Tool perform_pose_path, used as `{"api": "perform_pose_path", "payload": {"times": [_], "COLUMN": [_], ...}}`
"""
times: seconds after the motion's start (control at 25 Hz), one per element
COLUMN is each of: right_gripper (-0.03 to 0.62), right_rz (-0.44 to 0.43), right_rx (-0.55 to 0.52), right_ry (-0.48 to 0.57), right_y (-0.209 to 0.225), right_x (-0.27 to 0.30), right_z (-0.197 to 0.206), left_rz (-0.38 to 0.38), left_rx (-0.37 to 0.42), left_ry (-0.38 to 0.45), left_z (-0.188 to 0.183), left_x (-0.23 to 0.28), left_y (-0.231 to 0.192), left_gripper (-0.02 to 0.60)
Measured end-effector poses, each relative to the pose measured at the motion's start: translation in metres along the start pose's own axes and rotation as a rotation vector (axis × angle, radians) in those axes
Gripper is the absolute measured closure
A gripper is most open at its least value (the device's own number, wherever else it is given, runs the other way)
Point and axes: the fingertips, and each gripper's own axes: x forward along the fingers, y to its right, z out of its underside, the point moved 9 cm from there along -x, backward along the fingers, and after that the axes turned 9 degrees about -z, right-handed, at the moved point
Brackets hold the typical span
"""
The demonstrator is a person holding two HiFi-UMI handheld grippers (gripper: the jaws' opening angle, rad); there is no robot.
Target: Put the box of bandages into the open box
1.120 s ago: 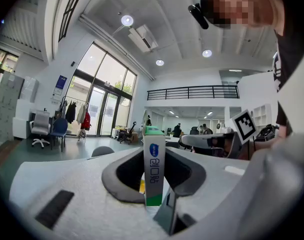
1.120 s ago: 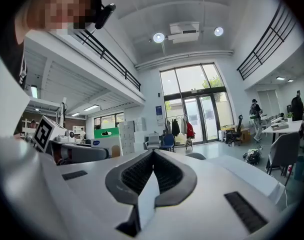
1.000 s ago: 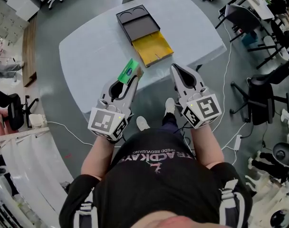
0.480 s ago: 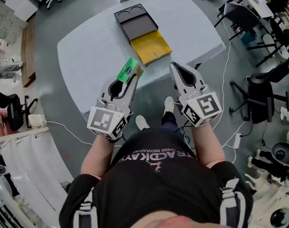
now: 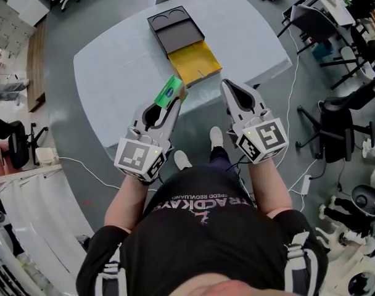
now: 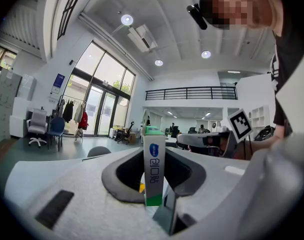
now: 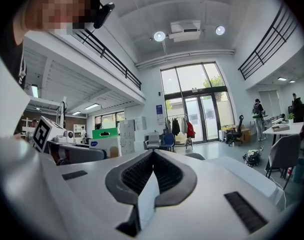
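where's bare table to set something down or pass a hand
Widest bare patch: the table left of the open box, out to its left edge. A narrower strip lies right of the box's yellow section toward the right edge. Crowded: the near edge, where the left gripper holds the bandage box by the yellow section.

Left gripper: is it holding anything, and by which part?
The box of bandages, pinched across its broad faces at one end by the left gripper; the rest sticks out ahead.
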Motion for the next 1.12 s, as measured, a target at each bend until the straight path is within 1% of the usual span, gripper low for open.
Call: {"api": "perform_pose_path", "payload": {"times": [0.2,0.48,0.8,1.12], "right_gripper": [0.583,0.583,0.583,0.583], "right_rz": [-0.001,-0.020,-0.063,-0.113], "right_rx": [0.005,0.025,0.017,0.028], "right_ry": [0.005,0.006,0.003,0.003], "right_y": [0.010,0.036,0.067,0.097], "right_x": [0.001,0.006,0.012,0.018], "right_z": [-0.002,-0.001,-0.008,-0.008], "left_rz": [-0.008,-0.036,-0.070,-0.122], "left_rx": [-0.001,-0.009,-0.020,-0.018], "left_ry": [-0.003,-0.009,-0.009,-0.012], "left_z": [-0.001,-0.001,-0.003,-0.004], "left_x": [0.008,0.027,0.052,0.072], "left_y": [0.001,0.006,0.014,0.025], "left_gripper": [0.480,0.480,0.480,0.480]}}
